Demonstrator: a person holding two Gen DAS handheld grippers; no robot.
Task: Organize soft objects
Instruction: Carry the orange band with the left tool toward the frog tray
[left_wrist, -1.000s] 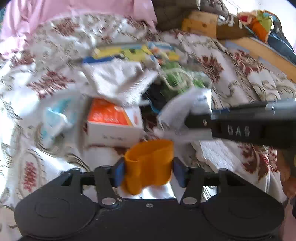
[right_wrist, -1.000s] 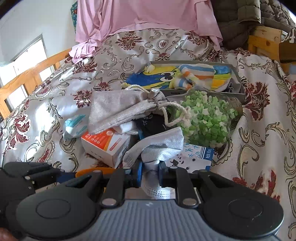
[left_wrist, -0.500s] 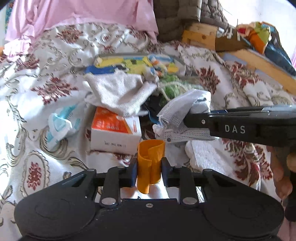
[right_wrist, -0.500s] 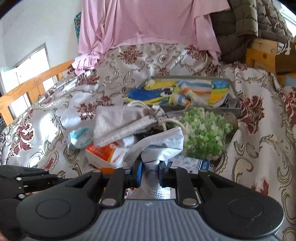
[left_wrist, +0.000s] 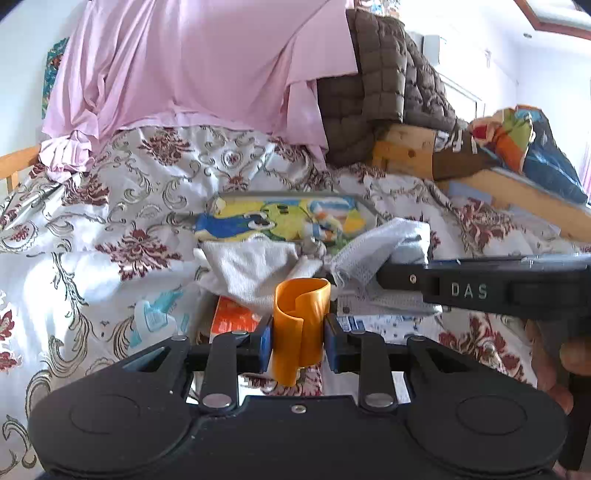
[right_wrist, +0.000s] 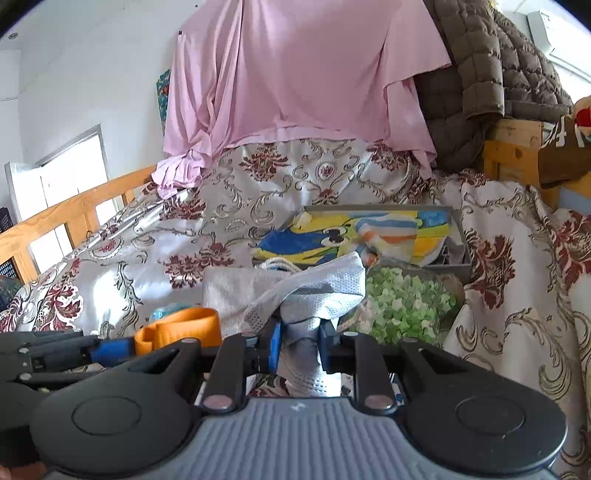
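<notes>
Orange band, curled into a loop, sits pinched between the narrow jaws of the left gripper; the right gripper clamps a bunched grey face mask, though its jaws are easing apart slightly with the cloth between them. Both pieces hang clear of the pile, probably so they can be carried without dragging the rest along. Below lie a grey drawstring pouch, an orange-and-white box and a bag of green pieces. Beyond, a grey tray on the floral bedspread already holds colourful cloths, so it seems the destination.
</notes>
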